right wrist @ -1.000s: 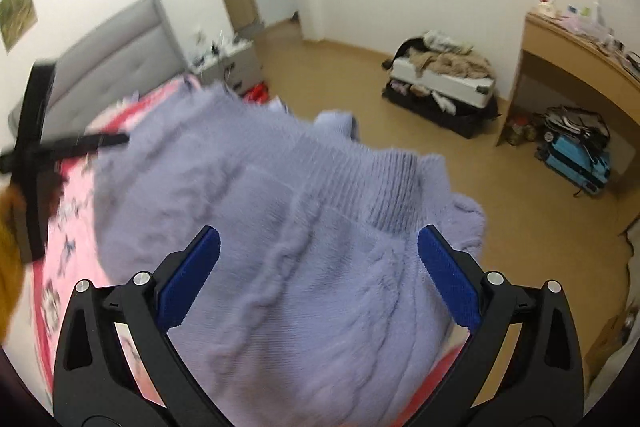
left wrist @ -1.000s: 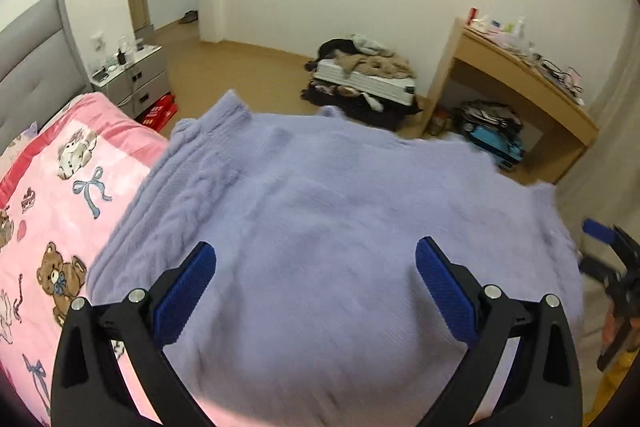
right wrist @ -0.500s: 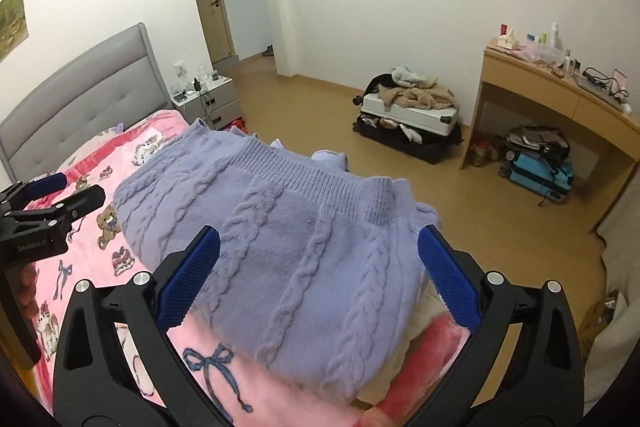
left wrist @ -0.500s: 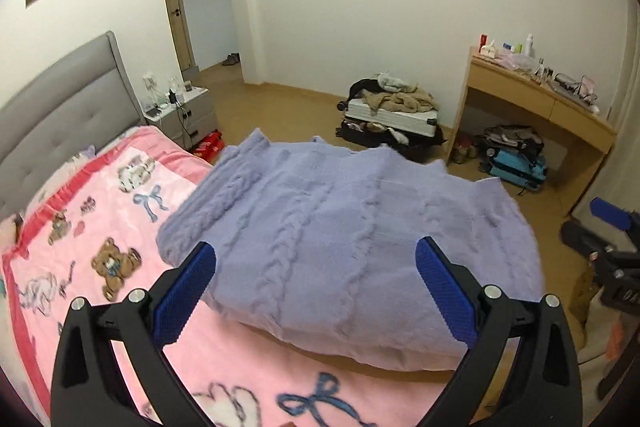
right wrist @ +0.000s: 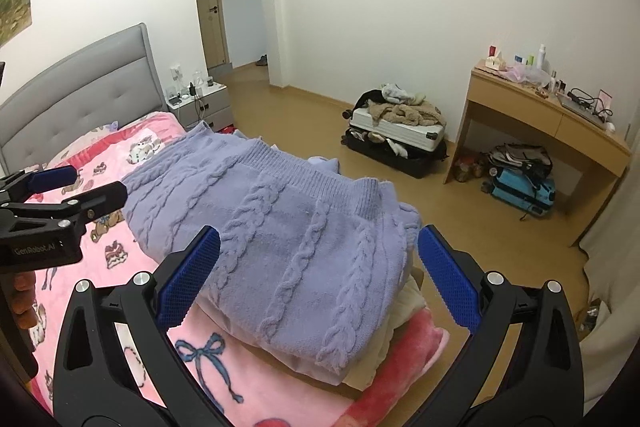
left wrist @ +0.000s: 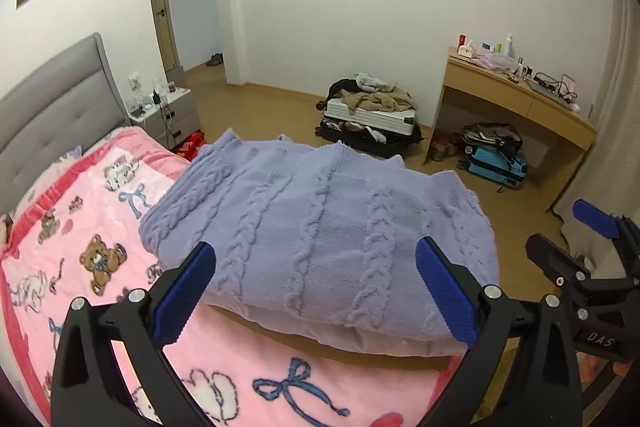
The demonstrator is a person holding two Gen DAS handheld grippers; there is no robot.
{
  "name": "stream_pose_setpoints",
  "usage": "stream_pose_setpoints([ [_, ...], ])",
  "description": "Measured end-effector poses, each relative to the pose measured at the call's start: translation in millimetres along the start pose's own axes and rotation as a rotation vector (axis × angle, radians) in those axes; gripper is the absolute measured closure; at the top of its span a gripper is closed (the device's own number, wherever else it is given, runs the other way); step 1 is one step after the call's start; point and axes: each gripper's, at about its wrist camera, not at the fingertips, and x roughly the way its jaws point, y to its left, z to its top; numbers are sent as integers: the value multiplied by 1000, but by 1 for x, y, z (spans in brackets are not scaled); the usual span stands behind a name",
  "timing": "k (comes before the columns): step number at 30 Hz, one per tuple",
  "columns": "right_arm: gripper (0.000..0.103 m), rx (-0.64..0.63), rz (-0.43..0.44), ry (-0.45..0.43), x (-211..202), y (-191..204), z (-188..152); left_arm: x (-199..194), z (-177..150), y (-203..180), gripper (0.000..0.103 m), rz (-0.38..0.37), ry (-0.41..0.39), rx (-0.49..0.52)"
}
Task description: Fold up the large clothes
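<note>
Left wrist view: the left gripper (left wrist: 316, 291) stands spread and empty; the folded lavender cable-knit sweater (left wrist: 320, 227) lies at 12 o'clock on the pink cartoon-print blanket (left wrist: 100, 227), long axis crosswise. A second ago it filled the view.

Right wrist view: the right gripper (right wrist: 316, 275) likewise gapes empty, equally near the sweater.

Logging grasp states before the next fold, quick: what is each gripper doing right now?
Left gripper: open, holding nothing, above the folded purple sweater.
Right gripper: open, holding nothing, above the same sweater.
</note>
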Motion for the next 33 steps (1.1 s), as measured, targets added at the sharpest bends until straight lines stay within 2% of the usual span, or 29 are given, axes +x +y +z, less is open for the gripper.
stream_pose_setpoints([
  [15, 8, 26, -19, 12, -4, 5, -5, -12, -10, 5, 4, -1, -3, 22],
  [19, 8, 37, -22, 6, -5, 4, -4, -12, -13, 8, 4, -21, 8, 6],
  [33, 8, 17, -18, 14, -5, 10, -6, -12, -13, 12, 4, -3, 7, 8],
])
